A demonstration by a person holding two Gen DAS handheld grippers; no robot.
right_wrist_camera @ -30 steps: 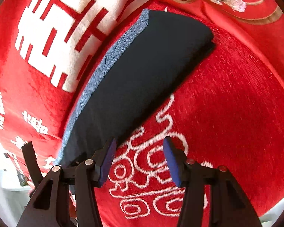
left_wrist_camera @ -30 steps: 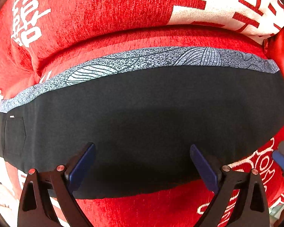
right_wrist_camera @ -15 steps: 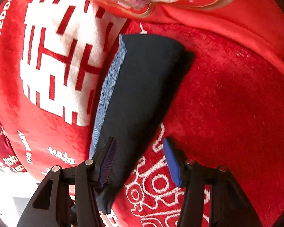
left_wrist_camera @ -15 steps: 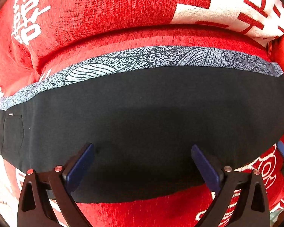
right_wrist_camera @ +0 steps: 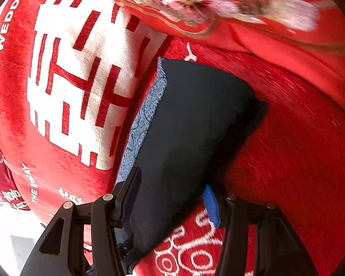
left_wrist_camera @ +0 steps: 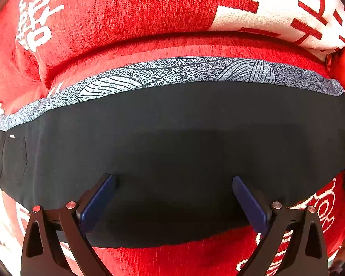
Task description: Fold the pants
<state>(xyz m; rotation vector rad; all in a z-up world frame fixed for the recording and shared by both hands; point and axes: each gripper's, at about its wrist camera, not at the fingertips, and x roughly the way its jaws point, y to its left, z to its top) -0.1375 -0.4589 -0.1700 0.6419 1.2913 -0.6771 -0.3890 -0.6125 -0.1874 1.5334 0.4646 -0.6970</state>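
The black pants (left_wrist_camera: 184, 142) lie folded lengthwise on a red sofa seat, with a grey patterned strip (left_wrist_camera: 172, 73) along the far edge and a pocket (left_wrist_camera: 13, 158) at the left end. My left gripper (left_wrist_camera: 172, 195) is open, its fingers spread wide over the near edge of the pants. In the right wrist view the pants (right_wrist_camera: 191, 126) run away from me. My right gripper (right_wrist_camera: 170, 197) is open, with its fingers on either side of the near end of the pants.
The red sofa seat (right_wrist_camera: 299, 161) has white swirl patterns. A red backrest (left_wrist_camera: 126, 11) with large white characters rises behind the pants. A red cushion with pink flowers (right_wrist_camera: 218, 0) lies at the far end. The floor (right_wrist_camera: 2, 241) shows at the left.
My right gripper has swung left and moved over the end of the pants, so its fingers now straddle the cloth. My left gripper has hardly moved.
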